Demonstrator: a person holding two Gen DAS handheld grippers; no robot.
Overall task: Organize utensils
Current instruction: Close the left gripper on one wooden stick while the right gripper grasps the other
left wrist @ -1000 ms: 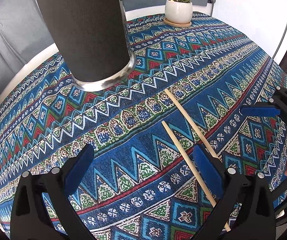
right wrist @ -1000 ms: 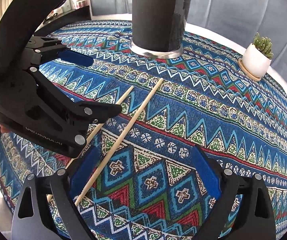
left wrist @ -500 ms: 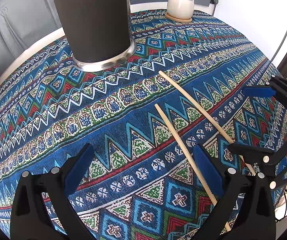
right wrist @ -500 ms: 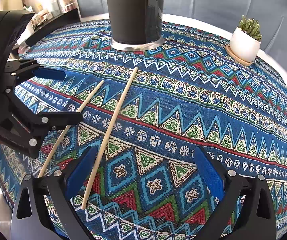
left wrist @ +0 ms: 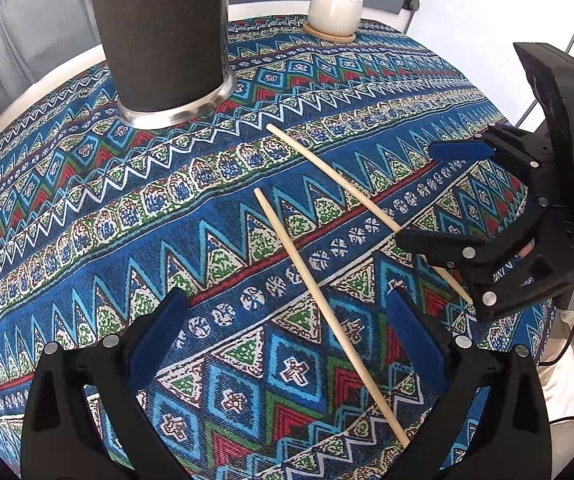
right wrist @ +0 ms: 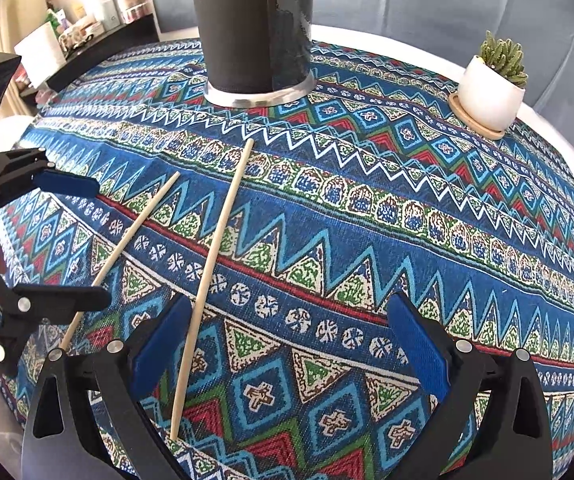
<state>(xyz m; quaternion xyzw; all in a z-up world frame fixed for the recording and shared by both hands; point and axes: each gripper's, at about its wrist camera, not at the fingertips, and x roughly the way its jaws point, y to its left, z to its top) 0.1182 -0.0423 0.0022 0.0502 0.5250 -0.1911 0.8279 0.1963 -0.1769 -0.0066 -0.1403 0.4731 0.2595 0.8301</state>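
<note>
Change since earlier frames: both grippers have drawn back from the dark cylinder, which now stands farther off in each view.

Left gripper (left wrist: 287, 334): jaws spread wide, holding nothing, hovering over the near end of one chopstick.

Right gripper (right wrist: 287, 336): jaws spread wide, empty; its left finger sits just beside the other chopstick.

Near chopstick (left wrist: 319, 300): light wood, lying flat on the patterned cloth (left wrist: 87, 216) covering the counter, running diagonally.

Far chopstick (left wrist: 335, 178): same wood, flat, close beside the first and not parallel to it; its lower end passes under the right gripper in the left wrist view.

Dark cylinder (left wrist: 163, 36): upright, metal-rimmed base, beyond the chopsticks.

Potted succulent (left wrist: 337, 4): white pot on a wooden coaster, far edge of the counter.
</note>
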